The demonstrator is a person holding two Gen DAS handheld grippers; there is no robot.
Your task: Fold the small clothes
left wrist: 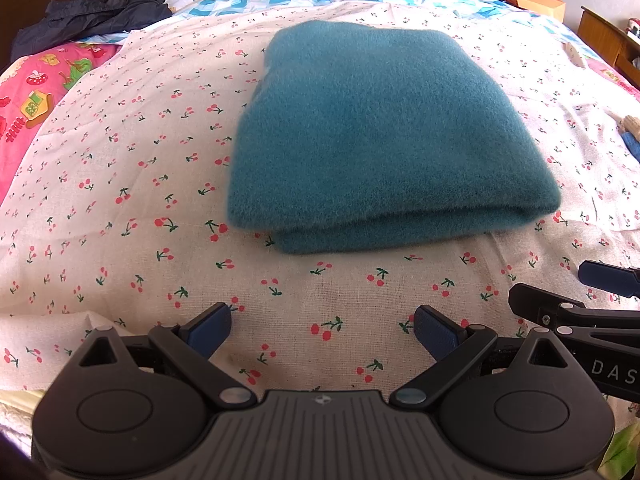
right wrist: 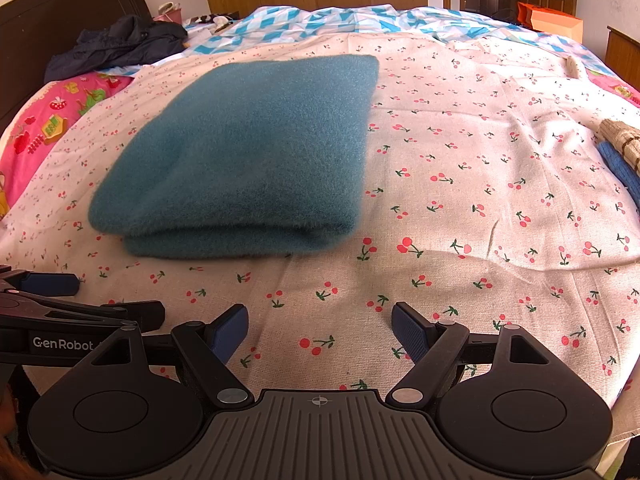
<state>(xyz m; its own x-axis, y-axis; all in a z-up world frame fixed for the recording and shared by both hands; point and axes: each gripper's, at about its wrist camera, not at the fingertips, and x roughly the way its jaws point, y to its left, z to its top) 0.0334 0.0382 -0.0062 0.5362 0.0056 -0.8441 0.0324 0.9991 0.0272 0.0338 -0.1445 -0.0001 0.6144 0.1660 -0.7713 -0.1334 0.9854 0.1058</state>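
Note:
A fuzzy teal garment (left wrist: 384, 136) lies folded into a thick rectangle on the cherry-print sheet (left wrist: 140, 184), its doubled edge toward me. My left gripper (left wrist: 323, 327) hovers open over the sheet just short of that edge, nothing between its blue pads. In the right wrist view the same teal garment (right wrist: 248, 160) sits ahead and to the left. My right gripper (right wrist: 320, 330) is open too and holds nothing. Each gripper shows in the other's view: the right gripper (left wrist: 560, 292) at the right edge, the left gripper (right wrist: 100, 298) at the left edge.
A dark jacket (right wrist: 120, 46) lies at the back left by the headboard, over a pink patterned cover (right wrist: 52, 128). A blue-and-white checked quilt (right wrist: 320, 20) lies behind. More knitwear, beige and blue (right wrist: 622, 156), sits at the right edge. An orange box (right wrist: 556, 20) stands beyond.

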